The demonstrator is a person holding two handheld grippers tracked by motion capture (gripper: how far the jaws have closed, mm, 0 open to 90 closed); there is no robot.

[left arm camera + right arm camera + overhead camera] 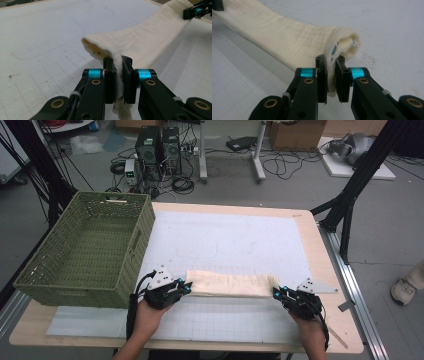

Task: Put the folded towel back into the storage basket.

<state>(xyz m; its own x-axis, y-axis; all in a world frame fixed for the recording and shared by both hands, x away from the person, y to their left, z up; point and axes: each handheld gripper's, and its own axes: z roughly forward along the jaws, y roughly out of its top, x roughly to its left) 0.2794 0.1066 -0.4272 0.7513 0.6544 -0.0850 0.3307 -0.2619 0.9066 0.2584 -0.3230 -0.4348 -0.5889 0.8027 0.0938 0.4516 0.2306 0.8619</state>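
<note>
We have the left hand-held gripper [186, 287] and the right hand-held gripper [276, 292] each pinched tight on one end of the folded cream towel [231, 283], which lies stretched along the near edge of the tabletop [320, 265], right of the green wicker basket [87, 247]. To do this well, we judge both ends should lift together, level and taut, so the fold holds. How many layers each pinch catches is hidden between the jaws.

So the tabletop [330, 270] is light wood with rounded corners, and most of it is covered by a big white mat [235, 240] printed with a faint grid. A green woven basket [90, 250] sits on the left side, overhanging the left edge a bit. A folded cream towel [232, 284] lies stretched across the mat near the front, just beside the basket's near corner.
</note>
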